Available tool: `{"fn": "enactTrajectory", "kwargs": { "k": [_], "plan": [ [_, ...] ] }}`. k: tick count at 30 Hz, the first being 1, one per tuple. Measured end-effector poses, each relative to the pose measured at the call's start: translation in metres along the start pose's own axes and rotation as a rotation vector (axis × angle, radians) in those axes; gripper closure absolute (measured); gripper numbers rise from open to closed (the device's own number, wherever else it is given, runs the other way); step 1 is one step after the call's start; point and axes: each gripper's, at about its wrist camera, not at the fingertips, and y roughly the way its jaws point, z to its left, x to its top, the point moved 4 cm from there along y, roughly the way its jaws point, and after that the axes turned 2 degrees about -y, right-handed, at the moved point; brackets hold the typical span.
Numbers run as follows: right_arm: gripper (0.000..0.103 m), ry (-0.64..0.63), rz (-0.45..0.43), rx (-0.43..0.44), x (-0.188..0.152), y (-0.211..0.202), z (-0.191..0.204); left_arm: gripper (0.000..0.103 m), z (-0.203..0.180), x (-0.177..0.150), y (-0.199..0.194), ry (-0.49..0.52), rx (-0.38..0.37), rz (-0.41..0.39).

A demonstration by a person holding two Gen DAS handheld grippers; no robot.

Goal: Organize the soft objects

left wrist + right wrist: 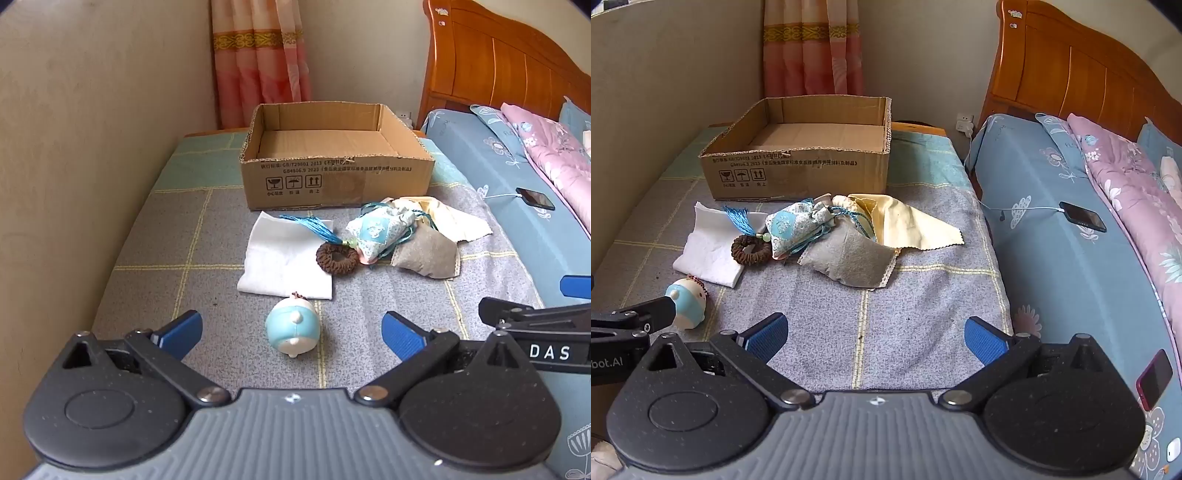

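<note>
An empty cardboard box (pixel 334 168) (pixel 801 166) stands at the far end of a checked blanket. In front of it lie a white folded cloth (pixel 284 254) (pixel 709 247), a brown braided ring (pixel 337 257) (pixel 750 250) with a blue tassel (pixel 317 227), a blue-and-white drawstring pouch (pixel 376 230) (pixel 796 227), a grey pad (pixel 424 254) (pixel 849 258) and a cream cloth (pixel 461 218) (pixel 916 225). A small blue-and-white plush toy (pixel 293 330) (pixel 687 302) lies nearest. My left gripper (pixel 291 334) is open with the toy between its fingers, untouched. My right gripper (pixel 875 338) is open over bare blanket.
A wall runs along the left. To the right is a bed with a blue sheet (pixel 1063 258), a pink quilt (pixel 1137 192), a charging phone (pixel 535 198) (pixel 1082 216) and a second phone (pixel 1154 380). A curtain (pixel 258 62) hangs behind the box.
</note>
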Motion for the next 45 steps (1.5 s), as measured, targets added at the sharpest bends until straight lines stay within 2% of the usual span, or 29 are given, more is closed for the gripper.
{"fn": "enactTrajectory", "kwargs": {
  "k": [45],
  "plan": [
    [0.000,-0.001,-0.006,0.011,0.0022,-0.0042,0.0013,0.001,-0.0021,0.0011,-0.0007,0.009,0.003,-0.011]
  ]
}}
